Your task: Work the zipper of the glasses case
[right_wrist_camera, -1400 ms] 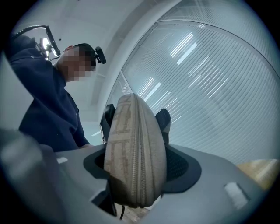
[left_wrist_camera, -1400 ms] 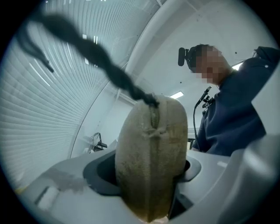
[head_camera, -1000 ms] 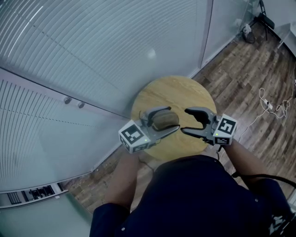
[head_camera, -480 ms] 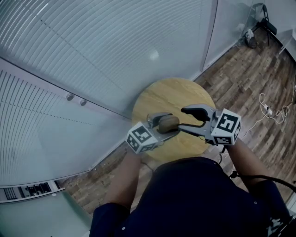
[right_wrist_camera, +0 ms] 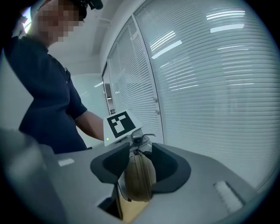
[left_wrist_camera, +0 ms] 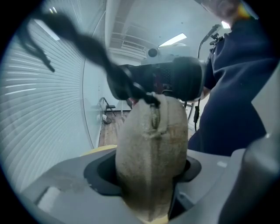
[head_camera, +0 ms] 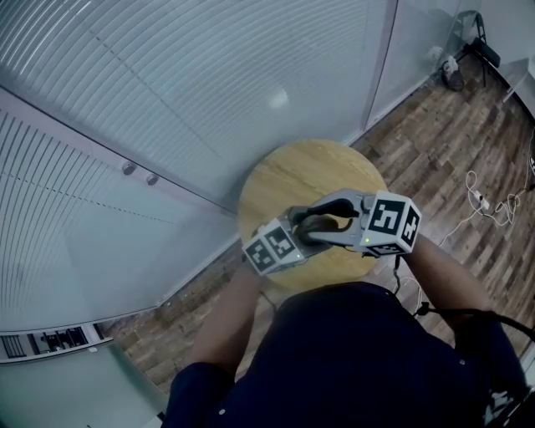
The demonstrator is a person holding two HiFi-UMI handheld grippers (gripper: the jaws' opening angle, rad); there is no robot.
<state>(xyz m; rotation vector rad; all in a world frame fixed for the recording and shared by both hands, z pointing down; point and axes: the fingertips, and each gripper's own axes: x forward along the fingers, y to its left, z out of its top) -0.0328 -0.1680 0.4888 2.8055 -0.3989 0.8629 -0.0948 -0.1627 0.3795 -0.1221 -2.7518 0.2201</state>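
The person wears a dark navy shirt with short sleeves that end above the elbow, forearms bare. A thin black cable curves beside the right arm. Dark gear sits on the head. A small pale mark shows low on the clothing, too blurred to read.

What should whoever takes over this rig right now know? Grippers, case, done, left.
Left gripper: shut on the tan fabric oval glasses case, gripping its body.
Right gripper: jaws have just been closing around the case's zipper end; firm contact can't be confirmed.
Case: between both grippers, over the round wooden table.
Done: case gripped and presented to the right gripper.
Left: catch the zipper pull and run the zipper; the visible seam looks mostly closed.
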